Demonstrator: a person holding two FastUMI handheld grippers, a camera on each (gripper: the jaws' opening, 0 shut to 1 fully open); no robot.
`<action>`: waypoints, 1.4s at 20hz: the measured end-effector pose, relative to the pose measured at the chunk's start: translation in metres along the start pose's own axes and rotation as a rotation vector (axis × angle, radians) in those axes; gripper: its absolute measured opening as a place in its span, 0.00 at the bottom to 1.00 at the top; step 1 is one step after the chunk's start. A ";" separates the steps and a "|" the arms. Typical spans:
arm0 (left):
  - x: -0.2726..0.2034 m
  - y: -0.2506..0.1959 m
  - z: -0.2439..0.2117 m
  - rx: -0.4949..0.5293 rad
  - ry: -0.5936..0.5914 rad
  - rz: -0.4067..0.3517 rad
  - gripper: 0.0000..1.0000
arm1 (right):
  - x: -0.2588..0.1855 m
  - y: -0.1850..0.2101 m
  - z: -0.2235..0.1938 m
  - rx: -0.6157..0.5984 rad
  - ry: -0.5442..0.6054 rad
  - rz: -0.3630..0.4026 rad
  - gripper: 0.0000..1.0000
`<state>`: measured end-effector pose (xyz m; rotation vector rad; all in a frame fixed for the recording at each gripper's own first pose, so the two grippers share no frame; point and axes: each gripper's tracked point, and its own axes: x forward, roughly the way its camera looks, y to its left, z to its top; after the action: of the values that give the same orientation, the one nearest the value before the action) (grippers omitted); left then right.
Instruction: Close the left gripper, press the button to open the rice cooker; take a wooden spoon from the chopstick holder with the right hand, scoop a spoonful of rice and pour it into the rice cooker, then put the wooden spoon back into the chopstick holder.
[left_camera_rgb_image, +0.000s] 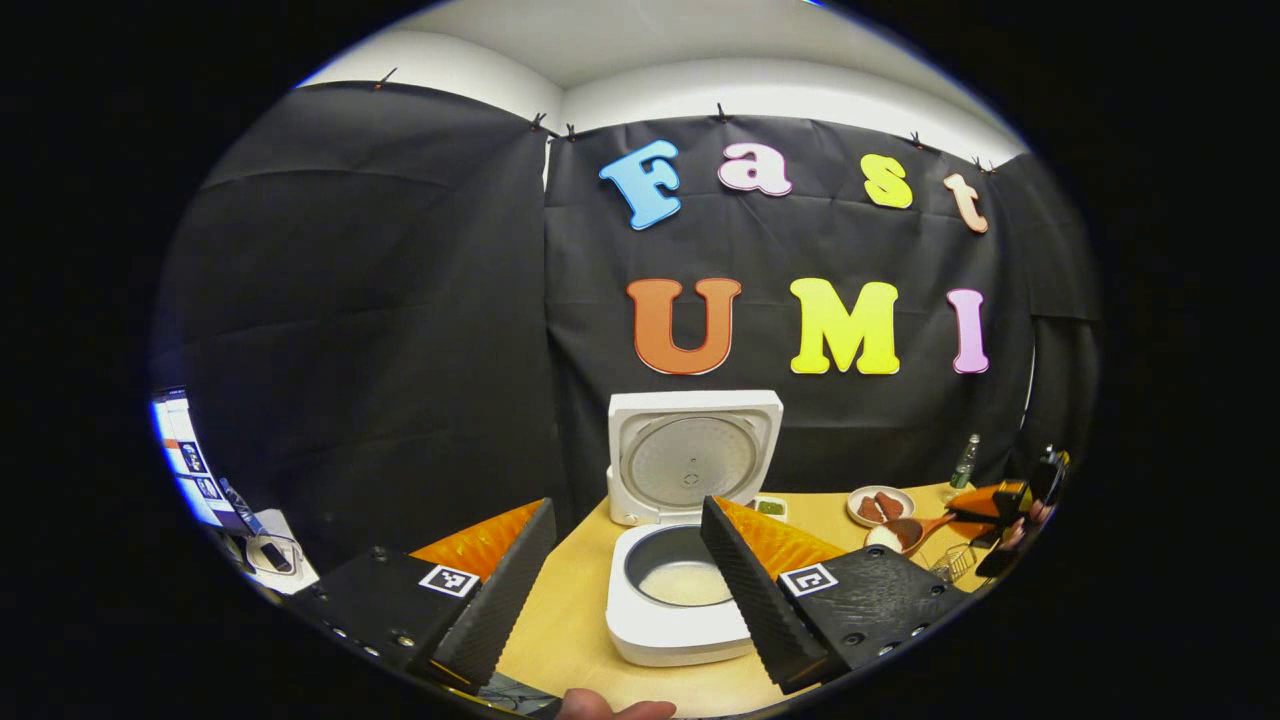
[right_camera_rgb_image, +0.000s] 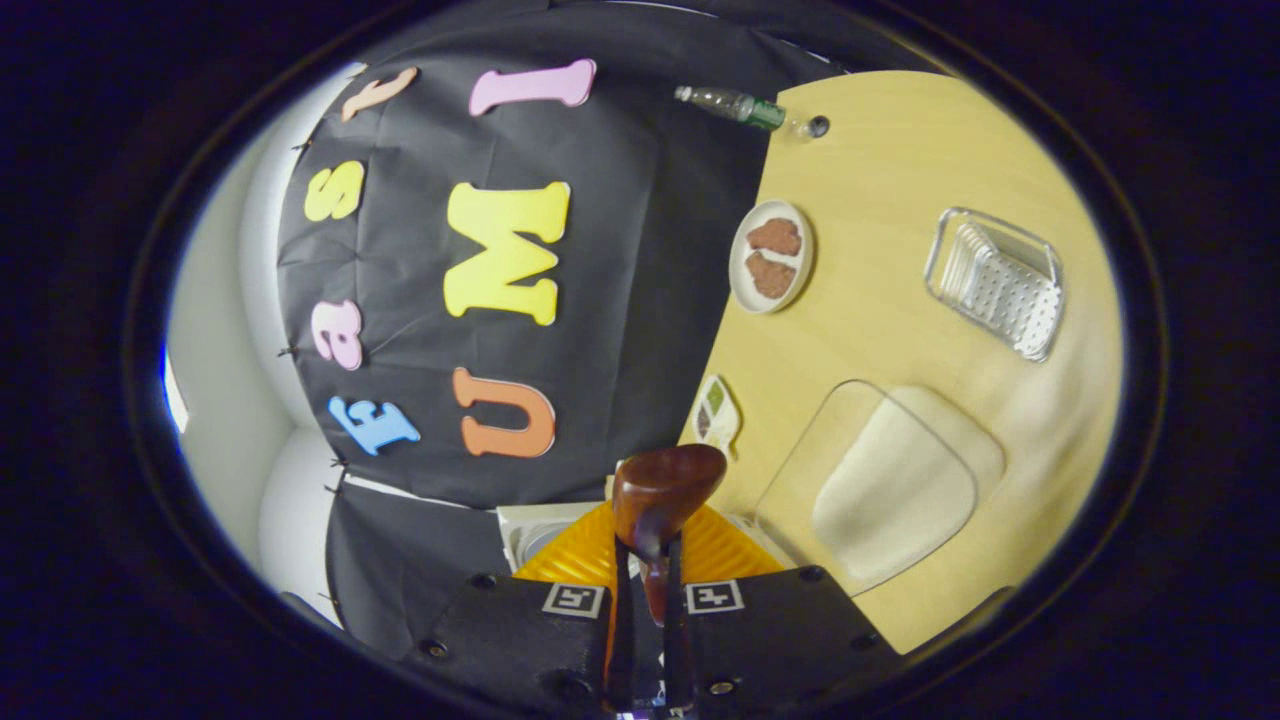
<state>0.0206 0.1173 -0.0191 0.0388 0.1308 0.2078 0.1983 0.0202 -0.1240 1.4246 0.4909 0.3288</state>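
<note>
Right gripper (right_camera_rgb_image: 648, 610) clamped on one wooden spoon (right_camera_rgb_image: 662, 492), handle mostly hidden between the fingers. Left gripper (left_camera_rgb_image: 625, 590) spread wide, empty, before one rice cooker (left_camera_rgb_image: 680, 560), lid up, front partly hidden. Chopstick holder (right_camera_rgb_image: 995, 282) apart, cup of rice (right_camera_rgb_image: 880, 490) nearer.

The rice cooker (left_camera_rgb_image: 680, 560) sits open on the table (left_camera_rgb_image: 570, 620) with rice inside. The left gripper (left_camera_rgb_image: 625, 590) is wide open.
</note>
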 end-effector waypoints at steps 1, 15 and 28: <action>-0.002 0.004 -0.002 0.008 -0.005 0.002 0.94 | 0.010 0.014 -0.010 0.001 0.020 0.020 0.16; -0.017 0.032 -0.039 -0.063 0.040 -0.065 0.94 | 0.145 0.063 -0.129 -0.483 0.149 -0.072 0.17; -0.008 0.053 -0.053 -0.065 0.036 -0.063 0.94 | 0.164 0.082 -0.168 -1.269 0.113 -0.151 0.17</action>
<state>-0.0051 0.1685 -0.0675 -0.0339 0.1611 0.1501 0.2587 0.2564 -0.0764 0.1376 0.3508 0.4752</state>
